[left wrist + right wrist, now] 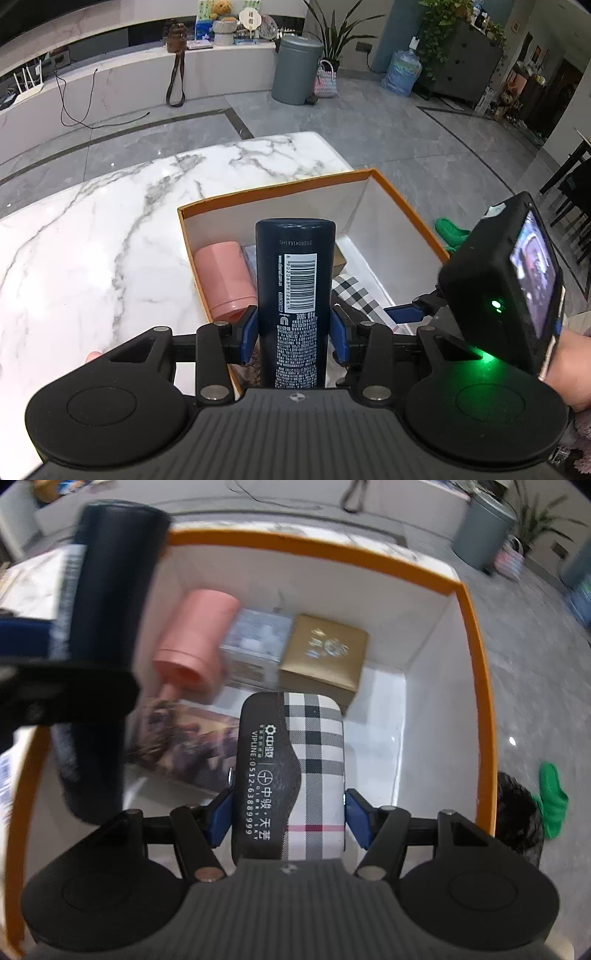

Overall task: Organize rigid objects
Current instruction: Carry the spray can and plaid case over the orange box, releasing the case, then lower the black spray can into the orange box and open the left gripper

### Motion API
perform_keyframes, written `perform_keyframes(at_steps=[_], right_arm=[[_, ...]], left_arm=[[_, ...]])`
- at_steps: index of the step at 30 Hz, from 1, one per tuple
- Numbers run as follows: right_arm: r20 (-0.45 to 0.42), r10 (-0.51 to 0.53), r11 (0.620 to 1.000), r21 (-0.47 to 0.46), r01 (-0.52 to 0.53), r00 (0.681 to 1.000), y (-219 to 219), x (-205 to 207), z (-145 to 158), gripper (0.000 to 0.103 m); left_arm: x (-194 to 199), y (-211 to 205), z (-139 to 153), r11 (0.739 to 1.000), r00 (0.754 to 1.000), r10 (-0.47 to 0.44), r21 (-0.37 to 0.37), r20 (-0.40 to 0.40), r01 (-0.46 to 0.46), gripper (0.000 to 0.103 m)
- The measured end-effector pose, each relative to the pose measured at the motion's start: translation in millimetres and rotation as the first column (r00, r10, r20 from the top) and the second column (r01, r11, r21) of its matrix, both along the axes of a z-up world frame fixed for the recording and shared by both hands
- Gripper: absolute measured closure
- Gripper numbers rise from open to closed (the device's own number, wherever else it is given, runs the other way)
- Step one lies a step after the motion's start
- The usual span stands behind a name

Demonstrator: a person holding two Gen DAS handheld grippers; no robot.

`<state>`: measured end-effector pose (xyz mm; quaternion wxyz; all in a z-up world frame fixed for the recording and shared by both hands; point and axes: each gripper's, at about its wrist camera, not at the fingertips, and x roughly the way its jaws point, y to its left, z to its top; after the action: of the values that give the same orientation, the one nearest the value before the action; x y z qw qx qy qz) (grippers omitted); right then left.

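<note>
My left gripper (pixel 293 328) is shut on a dark blue spray can (pixel 295 295) with a barcode, held over the near left part of an orange-rimmed white box (pixel 277 194). The same can (pixel 107 627) shows blurred at the left of the right wrist view. My right gripper (pixel 288 812) is shut on a plaid and black glasses case (pixel 295 760), held inside the box (pixel 476 664). In the box lie a pink cylinder (pixel 195 638), a clear packet (pixel 255 638), a gold carton (pixel 321 653) and a dark picture card (pixel 184 738).
The box stands on a white marble table (pixel 92 240). A person's hand and the right gripper's camera body (pixel 502 288) are at the right of the left wrist view. On the grey floor beyond are a grey bin (pixel 295 70), a plant and a green slipper (pixel 552 797).
</note>
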<state>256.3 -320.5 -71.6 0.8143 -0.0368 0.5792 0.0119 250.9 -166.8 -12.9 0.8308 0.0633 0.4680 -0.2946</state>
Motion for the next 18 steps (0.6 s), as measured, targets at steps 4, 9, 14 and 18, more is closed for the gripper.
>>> perform_keyframes(at_steps=[4,9,14,18], right_arm=[[0.001,-0.034,0.999,0.007,0.034,0.999,-3,12,-8,0.040],[-0.039,-0.069,0.996,0.062,0.071,0.997,-7,19,-14,0.040],[-0.022,-0.024,0.996,0.081,0.026,0.999,-10,11,-8,0.038],[-0.047,0.041,0.995,0.093,-0.037,0.998,-14,3,-1,0.035]], left_arm=[[4,1,-1,1.000,1.000,-0.003,-0.001,0.000,0.003,0.057],[8,1,-2,1.000,1.000,-0.004,-0.002,-0.007,0.004,0.057],[8,0,-4,1.000,1.000,-0.007,-0.003,-0.013,0.007,0.057],[7,0,-3,1.000,1.000,-0.008,-0.004,-0.020,0.008,0.057]])
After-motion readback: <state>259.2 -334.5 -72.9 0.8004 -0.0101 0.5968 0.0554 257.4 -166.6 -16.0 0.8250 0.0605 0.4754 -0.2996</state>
